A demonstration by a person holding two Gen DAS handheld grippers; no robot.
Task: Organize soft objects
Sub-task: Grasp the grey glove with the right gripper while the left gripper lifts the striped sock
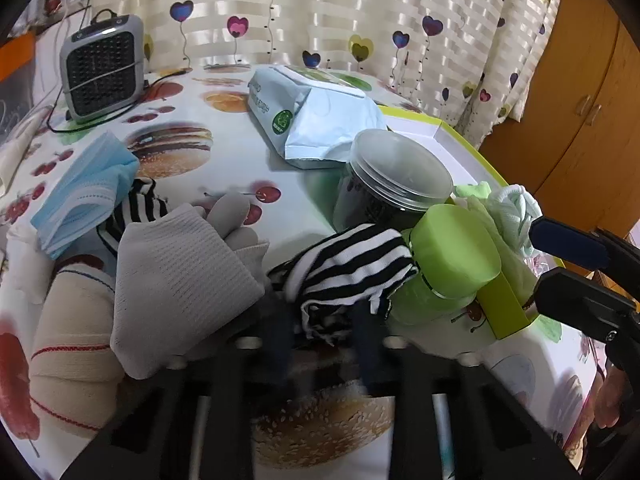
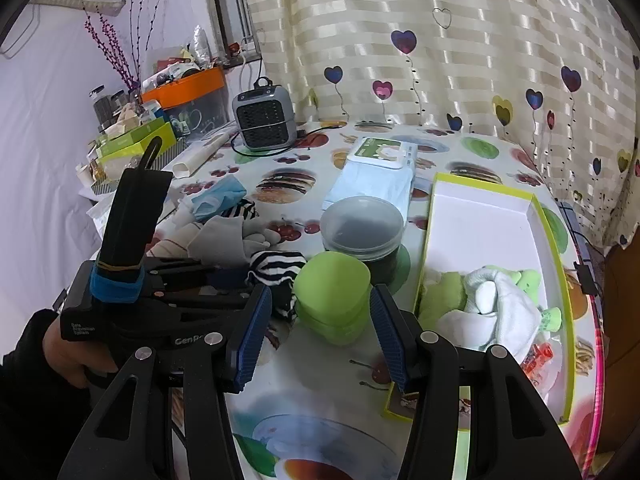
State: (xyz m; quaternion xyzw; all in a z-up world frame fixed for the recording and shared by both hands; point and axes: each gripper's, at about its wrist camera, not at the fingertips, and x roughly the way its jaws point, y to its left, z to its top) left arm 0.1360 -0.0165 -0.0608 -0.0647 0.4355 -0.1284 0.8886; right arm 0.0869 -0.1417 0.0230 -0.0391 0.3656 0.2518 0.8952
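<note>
Covering the whole work surface: a tablecloth [image 2: 320, 412] printed with burgers and cherries. Backed by a striped curtain [image 2: 440, 40] dotted with hearts. Resting on the cloth's right side, a shallow white tray with lime-green rim [image 2: 434, 216], green and pale soft items [image 2: 492, 300] heaped at its near end. Lying behind it, a pale blue wipes pack [image 1: 320, 120]; standing at far left, a small grey fan heater [image 1: 102, 68]. Just left of the tray, a clear-lidded jar with dark contents [image 2: 362, 228], and touching its front, a lime-green soft-looking lump [image 2: 332, 296]. Piled further left: white gloves [image 1: 180, 272], a blue face mask [image 1: 88, 188], a beige bandage roll [image 1: 68, 340], a second striped piece beneath.

Left gripper [image 1: 324, 332]: jaws drawn nearly together, pinching the edge of a black-and-white striped sock [image 1: 352, 268], which lies on the cloth between gloves and green lump. Right gripper [image 2: 318, 336]: jaws standing wide apart, nothing between the pads [image 2: 250, 340], poised just in front of the green lump.
</note>
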